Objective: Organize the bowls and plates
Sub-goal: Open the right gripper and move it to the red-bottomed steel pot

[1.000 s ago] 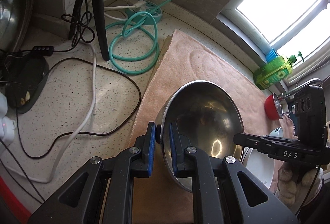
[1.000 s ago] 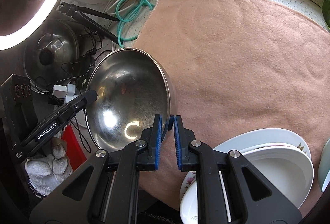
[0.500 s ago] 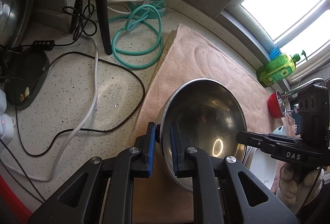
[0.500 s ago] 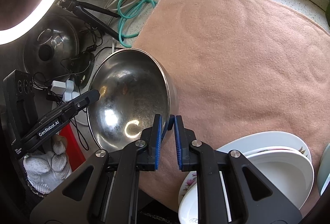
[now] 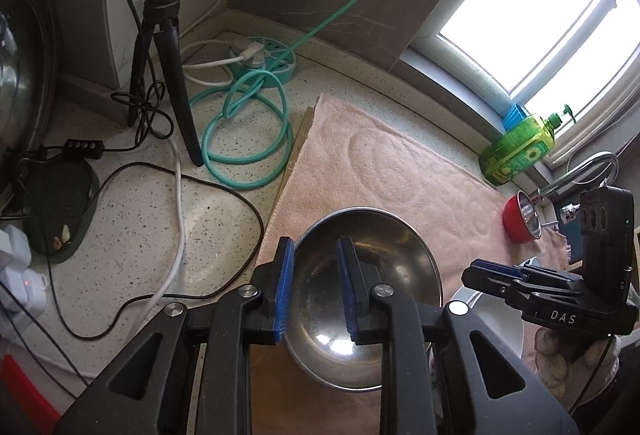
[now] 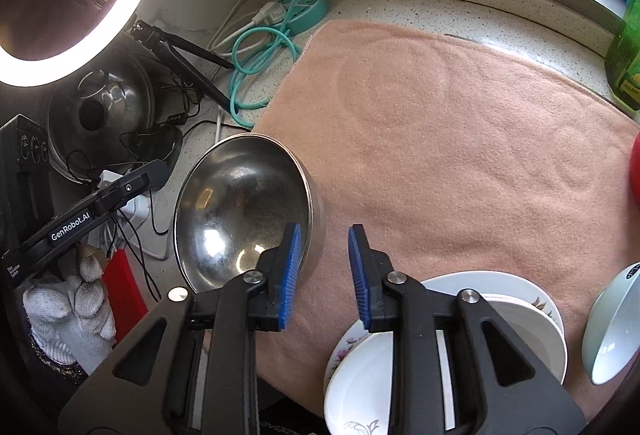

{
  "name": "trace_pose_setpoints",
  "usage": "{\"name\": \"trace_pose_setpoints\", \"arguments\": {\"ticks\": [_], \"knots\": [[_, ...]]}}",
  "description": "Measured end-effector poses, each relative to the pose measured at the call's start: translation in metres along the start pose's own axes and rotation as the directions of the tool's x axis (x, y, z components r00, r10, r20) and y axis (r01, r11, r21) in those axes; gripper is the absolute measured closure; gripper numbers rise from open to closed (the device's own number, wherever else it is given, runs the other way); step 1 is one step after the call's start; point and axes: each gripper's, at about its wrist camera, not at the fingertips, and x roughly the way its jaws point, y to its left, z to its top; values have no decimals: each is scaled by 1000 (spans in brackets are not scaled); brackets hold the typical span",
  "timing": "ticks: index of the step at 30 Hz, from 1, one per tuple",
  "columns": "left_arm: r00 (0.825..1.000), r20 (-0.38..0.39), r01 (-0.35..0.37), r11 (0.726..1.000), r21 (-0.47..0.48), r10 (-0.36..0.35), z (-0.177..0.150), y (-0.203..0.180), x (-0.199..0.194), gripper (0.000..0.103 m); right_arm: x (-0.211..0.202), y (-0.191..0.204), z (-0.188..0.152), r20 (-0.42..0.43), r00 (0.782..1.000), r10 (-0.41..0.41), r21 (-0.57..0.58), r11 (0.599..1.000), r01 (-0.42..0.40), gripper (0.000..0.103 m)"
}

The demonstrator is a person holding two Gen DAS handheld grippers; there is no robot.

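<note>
Left tool (image 5: 314, 285) and right tool (image 6: 323, 273) parted, empty, straddling steel bowl (image 6: 244, 211) rim; withdraw straight back, avoid nudging bowl.

You've got a speckled countertop (image 5: 132, 251) with a pink towel (image 6: 460, 139) spread over it, plus a teal power strip (image 5: 268, 63) and tangled cables (image 5: 176, 195) lying alongside
</note>
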Motion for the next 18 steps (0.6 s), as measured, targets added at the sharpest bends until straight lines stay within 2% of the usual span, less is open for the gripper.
{"name": "trace_pose_setpoints", "arguments": {"ticks": [3, 9, 12, 16, 18], "knots": [[999, 14, 29, 999, 37, -30, 6, -16, -1, 78, -18, -9, -3, 50, 999, -16, 11, 1000, 16, 62], [994, -5, 110, 985, 132, -110, 18, -56, 7, 77, -58, -41, -10, 144, 988, -60, 90, 995, 47, 60], [989, -24, 148, 971, 187, -146, 22, -77, 12, 77, -80, -58, -15, 193, 974, -117, 124, 988, 94, 60], [980, -64, 198, 950, 242, -188, 24, -106, 22, 77, -109, -88, -27, 240, 956, -169, 190, 974, 124, 51], [977, -86, 213, 940, 267, -197, 23, -121, 29, 77, -124, -104, -35, 256, 944, -208, 224, 963, 152, 51]]}}
